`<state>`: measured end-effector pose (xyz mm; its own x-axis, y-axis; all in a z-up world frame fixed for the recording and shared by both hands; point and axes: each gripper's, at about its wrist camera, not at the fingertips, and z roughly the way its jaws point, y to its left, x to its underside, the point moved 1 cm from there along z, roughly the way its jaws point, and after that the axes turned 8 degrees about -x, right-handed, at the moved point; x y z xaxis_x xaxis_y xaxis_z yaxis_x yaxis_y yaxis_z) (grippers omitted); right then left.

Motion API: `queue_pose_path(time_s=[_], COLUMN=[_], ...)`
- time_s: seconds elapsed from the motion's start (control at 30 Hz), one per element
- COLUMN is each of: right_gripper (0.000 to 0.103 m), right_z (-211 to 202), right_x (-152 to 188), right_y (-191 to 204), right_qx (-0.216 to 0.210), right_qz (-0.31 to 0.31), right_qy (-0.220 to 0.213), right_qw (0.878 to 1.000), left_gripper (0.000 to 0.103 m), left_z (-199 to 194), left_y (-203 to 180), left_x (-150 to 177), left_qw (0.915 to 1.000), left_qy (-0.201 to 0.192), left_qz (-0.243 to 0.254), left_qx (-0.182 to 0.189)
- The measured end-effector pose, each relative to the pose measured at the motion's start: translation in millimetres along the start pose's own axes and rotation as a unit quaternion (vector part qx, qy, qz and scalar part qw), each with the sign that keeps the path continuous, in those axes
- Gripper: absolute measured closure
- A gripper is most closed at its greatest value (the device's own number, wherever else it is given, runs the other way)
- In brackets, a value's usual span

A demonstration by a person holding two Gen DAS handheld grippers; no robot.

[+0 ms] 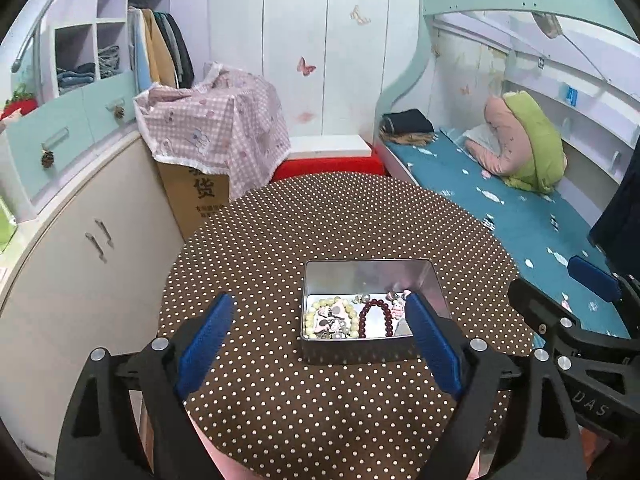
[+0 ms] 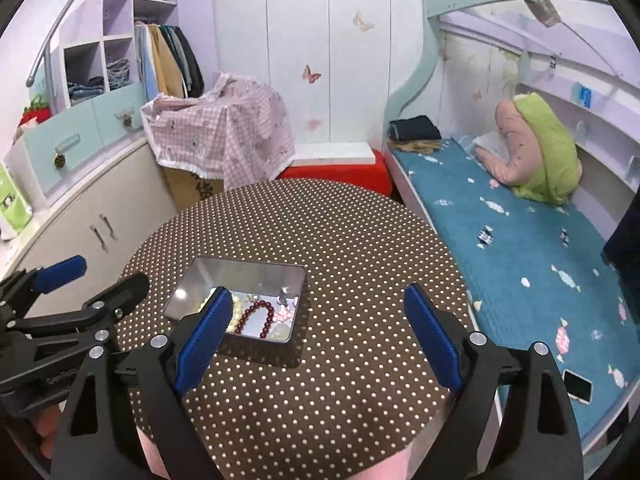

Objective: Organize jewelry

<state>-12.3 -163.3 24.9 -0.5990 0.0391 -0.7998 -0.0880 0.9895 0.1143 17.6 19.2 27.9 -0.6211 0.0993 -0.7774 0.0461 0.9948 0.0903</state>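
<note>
An open metal tin [image 1: 372,272] sits on the round brown polka-dot table [image 1: 320,216]. Inside lie a dark red bead bracelet [image 1: 374,316], a pale yellow-green bead bracelet [image 1: 332,316] and small charms. My left gripper [image 1: 320,312] is open and empty, above the table just in front of the tin. My right gripper [image 2: 318,304] is open and empty, to the right of the tin [image 2: 240,276]; it also shows at the right edge of the left wrist view [image 1: 560,292]. The red bracelet [image 2: 256,316] shows in the right wrist view too.
A bed with a blue sheet [image 2: 520,248] lies right of the table, with a phone [image 2: 577,386] near its edge. A white cabinet [image 1: 80,248] stands to the left. A cloth-covered box [image 1: 216,128] and a red stool [image 1: 328,166] stand behind.
</note>
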Motion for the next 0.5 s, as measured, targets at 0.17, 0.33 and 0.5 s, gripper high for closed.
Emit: queue_pose_path(time_s=[0.17, 0.33, 0.5], right_gripper=[0.018, 0.018, 0.018], right_z=[-16.1, -27.1, -32.3], right_x=[4.4, 6.1, 6.5], right_y=[-0.2, -2.4, -3.5], right_qx=[0.009, 0.020, 0.029], right_qz=[0.001, 0.004, 0.003], right_qy=[-0.010, -0.018, -0.024], right_qw=[1.000, 1.000, 0.999], left_gripper=[0.018, 0.018, 0.018], left_z=[-15.4, -24.4, -29.1], left_y=[-0.6, -5.1, -5.5], left_x=[3.2, 4.9, 7.9], left_qw=[0.9999, 0.9997, 0.9996], left_qy=[-0.012, -0.022, -0.028], left_qz=[-0.001, 0.003, 0.000], left_qx=[0.000, -0.006, -0.007])
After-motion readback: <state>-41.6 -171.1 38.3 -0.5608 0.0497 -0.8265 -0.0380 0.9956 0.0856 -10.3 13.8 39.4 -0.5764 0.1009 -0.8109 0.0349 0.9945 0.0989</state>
